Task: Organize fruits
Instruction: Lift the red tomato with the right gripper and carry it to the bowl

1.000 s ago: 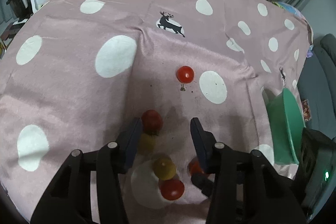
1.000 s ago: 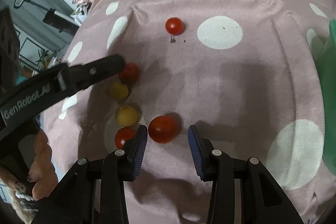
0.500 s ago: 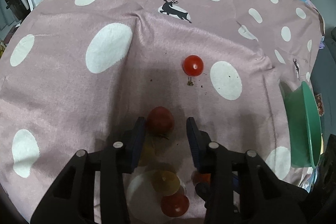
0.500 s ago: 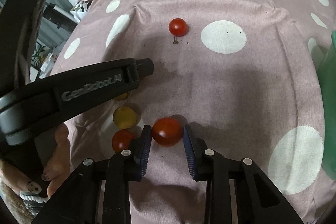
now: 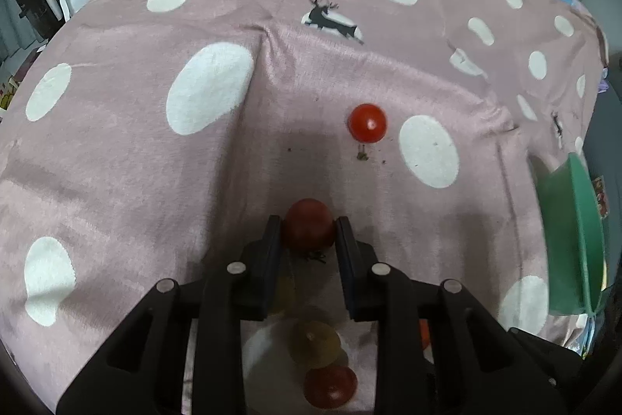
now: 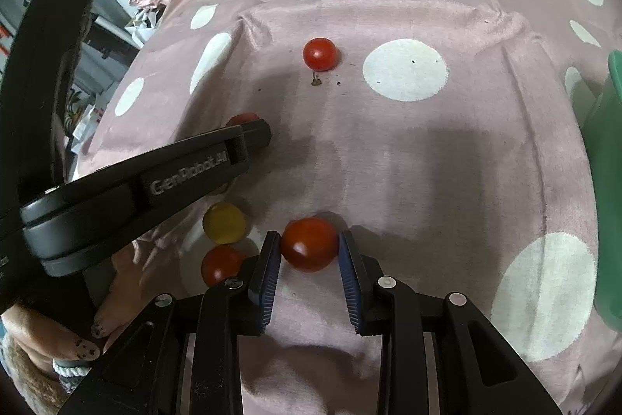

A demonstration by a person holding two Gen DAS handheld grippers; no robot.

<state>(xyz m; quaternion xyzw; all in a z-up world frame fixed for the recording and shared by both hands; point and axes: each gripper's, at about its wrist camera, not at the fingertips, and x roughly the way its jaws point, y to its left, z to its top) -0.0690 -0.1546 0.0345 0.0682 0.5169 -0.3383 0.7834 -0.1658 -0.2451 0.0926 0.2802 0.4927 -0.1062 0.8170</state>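
The left claw (image 5: 308,232) is closed around a dark red tomato (image 5: 309,224) on the pink dotted cloth (image 5: 116,162). The right claw (image 6: 309,251) has just been closing and now pinches another red tomato (image 6: 310,244). One more tomato (image 5: 367,123) lies farther away, and the green bowl (image 5: 575,240) stands at the cloth's right edge.

A pink cloth (image 5: 116,150) with white dots and deer prints covers the surface. Cherry tomatoes lie on it: a red one (image 6: 319,54) well ahead of both hand-held grippers, a yellow one (image 6: 224,223) and a red one (image 6: 221,264) just left of the right hand-held gripper (image 6: 309,251). A green bowl (image 5: 575,240) sits far right.
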